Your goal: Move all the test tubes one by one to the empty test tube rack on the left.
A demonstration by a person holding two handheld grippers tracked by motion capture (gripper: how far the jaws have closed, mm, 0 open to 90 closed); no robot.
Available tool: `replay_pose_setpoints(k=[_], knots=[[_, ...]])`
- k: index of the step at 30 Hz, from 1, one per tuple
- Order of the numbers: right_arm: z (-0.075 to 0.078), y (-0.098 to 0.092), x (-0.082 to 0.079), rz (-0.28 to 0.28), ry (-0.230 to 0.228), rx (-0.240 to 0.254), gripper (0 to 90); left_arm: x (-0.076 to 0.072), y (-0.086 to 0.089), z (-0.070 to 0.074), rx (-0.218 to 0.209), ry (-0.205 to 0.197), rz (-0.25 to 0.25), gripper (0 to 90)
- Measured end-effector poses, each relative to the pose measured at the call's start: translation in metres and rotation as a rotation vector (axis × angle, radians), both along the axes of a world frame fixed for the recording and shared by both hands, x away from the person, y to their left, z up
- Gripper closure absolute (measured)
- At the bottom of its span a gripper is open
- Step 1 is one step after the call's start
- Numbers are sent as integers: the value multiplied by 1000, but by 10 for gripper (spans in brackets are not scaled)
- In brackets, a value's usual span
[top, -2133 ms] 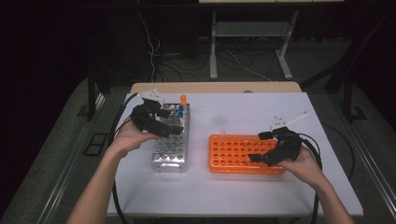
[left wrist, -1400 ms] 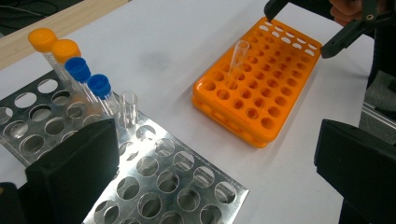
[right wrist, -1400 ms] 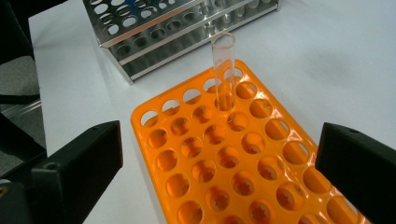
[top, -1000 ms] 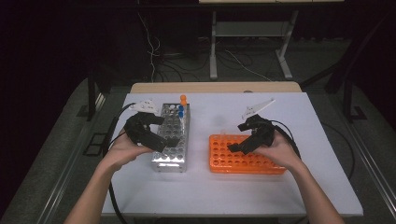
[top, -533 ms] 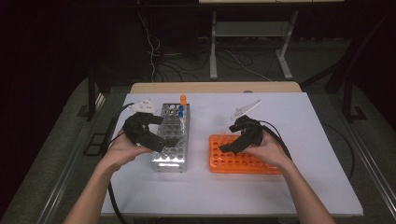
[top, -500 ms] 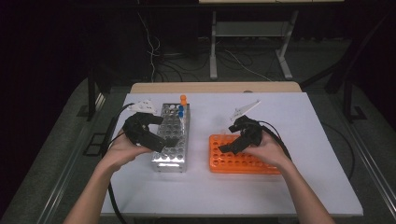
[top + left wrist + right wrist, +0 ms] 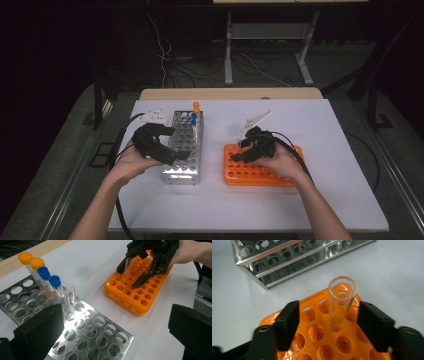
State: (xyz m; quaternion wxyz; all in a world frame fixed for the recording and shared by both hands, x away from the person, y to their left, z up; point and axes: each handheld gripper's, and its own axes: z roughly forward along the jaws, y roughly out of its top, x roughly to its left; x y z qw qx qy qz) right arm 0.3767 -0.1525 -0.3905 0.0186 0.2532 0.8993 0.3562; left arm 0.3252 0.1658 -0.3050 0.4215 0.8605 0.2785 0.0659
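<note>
White tabletop (image 7: pixel 310 130) on a dark floor fills the middle of the high view; on it we see two racks side by side. At centre left stands a perforated stainless-steel tube rack (image 7: pixel 184 145), holding at its far end two orange-capped tubes (image 7: pixel 31 265), two blue-capped tubes (image 7: pixel 50 281) and one uncapped clear tube (image 7: pixel 70 293). At centre right lies an orange plastic tube rack (image 7: pixel 260 167).

We find the right gripper (image 7: pixel 329 320) over the near-left corner of the orange rack. Its jaws have just been closing, yet they stand apart on either side of a clear open-topped glass test tube (image 7: pixel 340 302), with a visible gap on each side; the pads do not press on it. The tube stands slightly tilted with its base in a hole of the orange rack.

We see the left gripper (image 7: pixel 162 147) over the left edge of the steel rack, its jaws spread wide and empty.
</note>
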Motion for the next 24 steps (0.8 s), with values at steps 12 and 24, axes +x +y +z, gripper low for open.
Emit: replay_pose_setpoints(k=[12, 24], knots=[[-1, 4, -3, -2, -78, -45, 723, -1, 0, -6, 16, 4, -5, 0], [8, -1, -6, -7, -92, -44, 747, 0, -5, -3, 18, 3, -16, 0]])
